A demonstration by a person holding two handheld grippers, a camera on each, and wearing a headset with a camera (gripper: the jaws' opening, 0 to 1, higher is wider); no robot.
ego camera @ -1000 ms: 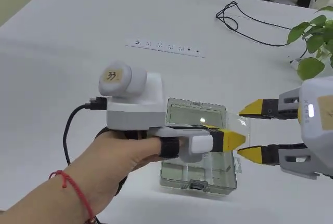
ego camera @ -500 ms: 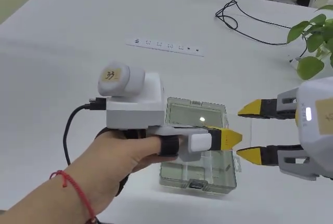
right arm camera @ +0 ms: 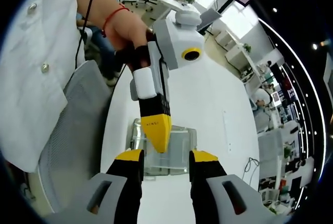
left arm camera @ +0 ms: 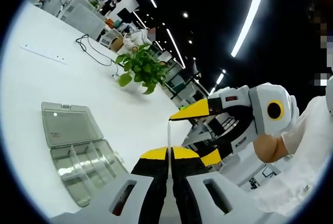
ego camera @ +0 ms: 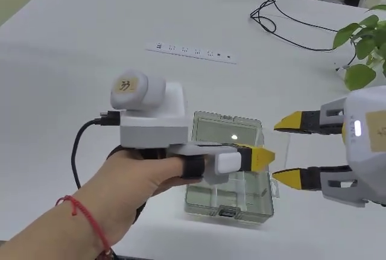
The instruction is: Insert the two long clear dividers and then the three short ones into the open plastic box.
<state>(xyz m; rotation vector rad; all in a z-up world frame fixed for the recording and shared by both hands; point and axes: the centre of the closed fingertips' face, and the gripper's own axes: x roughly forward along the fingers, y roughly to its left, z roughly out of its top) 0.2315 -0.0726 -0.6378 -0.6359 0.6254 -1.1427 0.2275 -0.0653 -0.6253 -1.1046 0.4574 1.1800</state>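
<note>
Jaws: left gripper [left arm camera: 169, 154] pinches seemingly clear divider [left arm camera: 168, 133] | right gripper [right arm camera: 165, 157] wide, empty | hardly moved

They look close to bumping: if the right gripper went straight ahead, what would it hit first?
Probably the thin clear divider held in the shut left gripper, which points in between the open jaws of the right gripper; depth is unclear.

- Head view: from above, forward and down, close over worktop [ego camera: 90, 61] and box [ego camera: 235, 196].
- Left gripper view: low along left tongs [left arm camera: 169, 154], facing right tongs [left arm camera: 190, 138]; box shared.
- Right gripper view: opposite way, same box.
</note>
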